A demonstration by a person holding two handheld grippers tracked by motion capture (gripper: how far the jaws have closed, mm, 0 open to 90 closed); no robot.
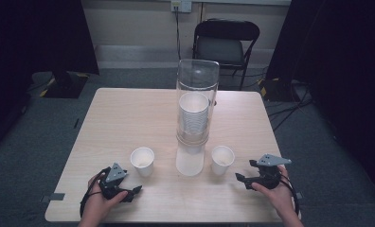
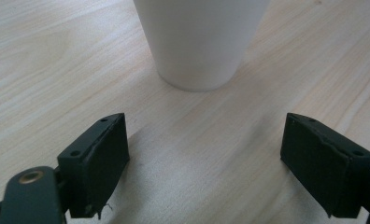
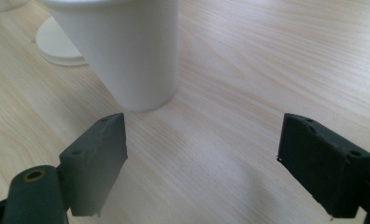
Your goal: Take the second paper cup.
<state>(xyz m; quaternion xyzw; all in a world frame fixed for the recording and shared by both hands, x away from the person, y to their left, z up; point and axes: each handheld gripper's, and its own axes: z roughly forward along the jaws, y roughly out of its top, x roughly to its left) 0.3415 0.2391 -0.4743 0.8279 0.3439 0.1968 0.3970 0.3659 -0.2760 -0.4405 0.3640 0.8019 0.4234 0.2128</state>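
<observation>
A: Left cup (image 1: 142, 161), white paper, upright on the wooden table (image 1: 129, 113), just ahead of the left gripper (image 1: 137, 190). Any print on it?

B: None legible. In the left gripper view its wall (image 2: 199, 42) is plain white, no logo, no lettering. It stands beyond the black jaws, apart from them.

A: Claw state, left?

B: Jaws spread wide, nothing between them, bare tabletop only.

A: Right cup (image 1: 222, 159)?

B: Upright, right of the dispenser's white base (image 1: 190, 163), near the right gripper (image 1: 241, 179). Also unmarked in the right gripper view (image 3: 127, 51).

A: Right claw?

B: Parted wide, holding nothing; the cup sits ahead and off toward one jaw, not touched.

A: Surroundings?

B: Clear tube dispenser (image 1: 197, 85) holding a stack of white cups (image 1: 193, 116), mid-table. Black folding chair (image 1: 226, 42) behind. No readable labels anywhere.
</observation>
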